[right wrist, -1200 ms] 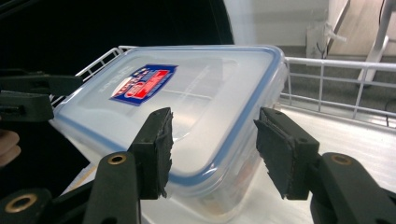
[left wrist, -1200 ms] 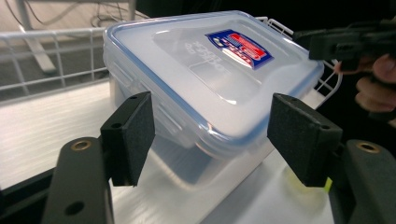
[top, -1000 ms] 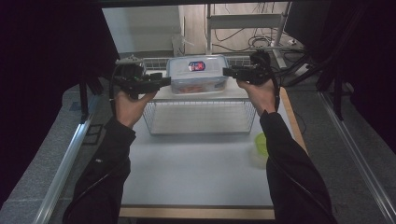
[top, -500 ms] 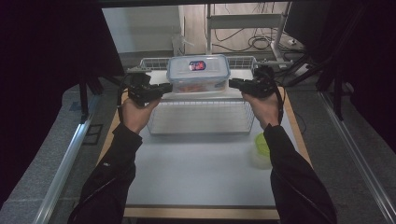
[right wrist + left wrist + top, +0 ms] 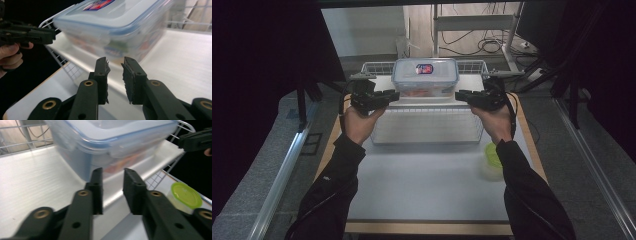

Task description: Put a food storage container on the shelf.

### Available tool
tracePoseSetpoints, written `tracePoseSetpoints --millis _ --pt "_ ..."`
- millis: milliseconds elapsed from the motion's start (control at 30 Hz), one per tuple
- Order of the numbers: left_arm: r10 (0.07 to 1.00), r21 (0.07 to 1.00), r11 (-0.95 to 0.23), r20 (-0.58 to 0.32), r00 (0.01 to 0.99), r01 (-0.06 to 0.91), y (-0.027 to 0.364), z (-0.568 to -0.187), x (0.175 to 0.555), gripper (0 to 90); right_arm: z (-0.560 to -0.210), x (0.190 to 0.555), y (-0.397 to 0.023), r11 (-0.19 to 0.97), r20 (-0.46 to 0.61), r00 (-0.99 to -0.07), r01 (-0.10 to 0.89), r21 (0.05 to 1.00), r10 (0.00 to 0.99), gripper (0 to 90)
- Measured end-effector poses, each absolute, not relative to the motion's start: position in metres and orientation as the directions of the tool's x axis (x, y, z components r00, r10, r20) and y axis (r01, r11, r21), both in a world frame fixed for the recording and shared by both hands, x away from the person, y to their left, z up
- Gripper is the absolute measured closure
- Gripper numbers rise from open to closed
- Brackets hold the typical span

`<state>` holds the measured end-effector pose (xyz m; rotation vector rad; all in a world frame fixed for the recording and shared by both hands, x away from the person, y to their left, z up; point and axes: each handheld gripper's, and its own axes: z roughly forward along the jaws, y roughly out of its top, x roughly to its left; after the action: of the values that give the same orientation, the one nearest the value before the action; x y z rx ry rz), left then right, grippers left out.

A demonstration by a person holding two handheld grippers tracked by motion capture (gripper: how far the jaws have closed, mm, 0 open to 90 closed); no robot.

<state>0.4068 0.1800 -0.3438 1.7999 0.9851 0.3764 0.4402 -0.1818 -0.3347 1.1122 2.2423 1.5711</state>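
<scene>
A clear lidded container point(image 5: 425, 75) with a blue seal and a red label rests on the white floor at the far end of a wire basket point(image 5: 427, 143). My left gripper point(image 5: 391, 97) is just off its left side and my right gripper point(image 5: 460, 94) just off its right side, both pointing inward. In the left gripper view the container point(image 5: 120, 142) lies beyond my left gripper point(image 5: 112, 173). In the right gripper view the container point(image 5: 112, 22) lies beyond my right gripper point(image 5: 114, 62). Both pairs of jaws have just been opening, with nothing between them.
A small tub with a green lid point(image 5: 493, 155) stands on the white tabletop right of the basket's front corner, and the tub point(image 5: 186, 195) also appears in the left gripper view. Dark curtains flank the table. Cables and a metal frame lie behind it.
Both grippers have sunk slightly beside the container, the right one more. The container has kept its place in the basket.
</scene>
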Motion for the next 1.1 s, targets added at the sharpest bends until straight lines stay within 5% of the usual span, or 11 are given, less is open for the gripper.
tracePoseSetpoints --millis 433,1100 --pt "0.758 0.869 -0.299 -0.035 0.651 0.395 0.179 -0.358 0.366 28.4 -0.353 0.409 -0.184 0.265 0.178 -0.737 0.442 0.857 0.653 49.9" --pt "0.74 0.863 -0.322 -0.028 0.672 0.39 0.188 -0.414 0.3 6.9 -0.403 0.357 -0.187 0.342 0.077 -0.757 0.381 0.859 0.649 16.8"
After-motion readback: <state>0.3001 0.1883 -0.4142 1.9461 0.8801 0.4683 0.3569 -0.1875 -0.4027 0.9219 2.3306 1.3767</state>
